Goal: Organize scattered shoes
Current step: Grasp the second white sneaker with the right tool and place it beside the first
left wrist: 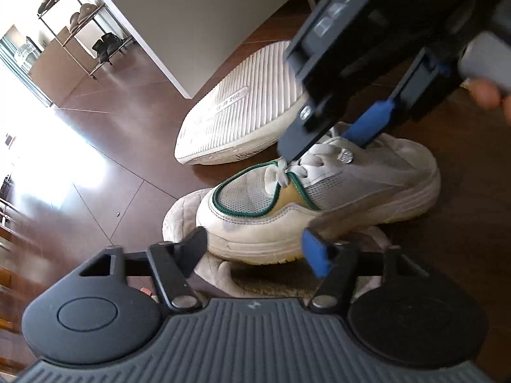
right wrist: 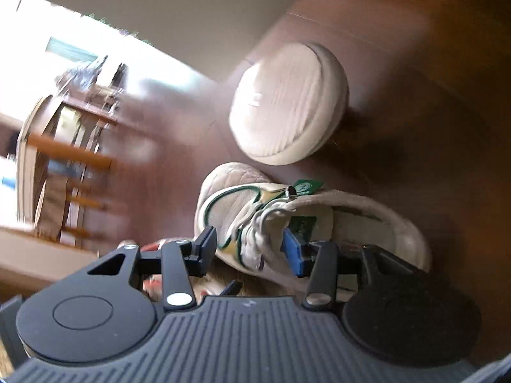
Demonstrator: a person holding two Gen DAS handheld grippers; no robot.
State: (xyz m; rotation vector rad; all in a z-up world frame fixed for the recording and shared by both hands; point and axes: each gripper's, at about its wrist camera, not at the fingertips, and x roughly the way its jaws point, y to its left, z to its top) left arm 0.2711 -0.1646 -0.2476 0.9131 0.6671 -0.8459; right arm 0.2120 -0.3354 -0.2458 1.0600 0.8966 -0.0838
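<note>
Resting on a grey plush slipper [left wrist: 183, 207] [right wrist: 230, 175] on the dark wooden floor [left wrist: 111, 134], the white sneaker [left wrist: 319, 201] [right wrist: 230, 214] with green trim stands upright on its sole. In the left wrist view its toe points left and its heel right.

The right claw [left wrist: 325, 146] [right wrist: 252, 249] comes down on it from above. Its blue-padded finger is inside the shoe's opening behind the tongue, and its black finger is outside against the laces. The tongue and the bunched laces fill the gap between the two, so this claw looks clamped on the sneaker at the tongue.

The left claw [left wrist: 255, 242] sits low on the near side of the sneaker with its jaws apart. The black finger is by the toe and the blue pad by the middle of the sole wall. The sole's near edge lies just past the fingertips; whether either tip touches it cannot be told.

A second shoe [left wrist: 242, 108] [right wrist: 284, 102], white, lies just beyond the sneaker, tipped so that its ribbed sole faces the cameras, next to a pale wall. Far off in the left wrist view stands a metal shoe rack [left wrist: 80, 22] with pairs on its shelves.
</note>
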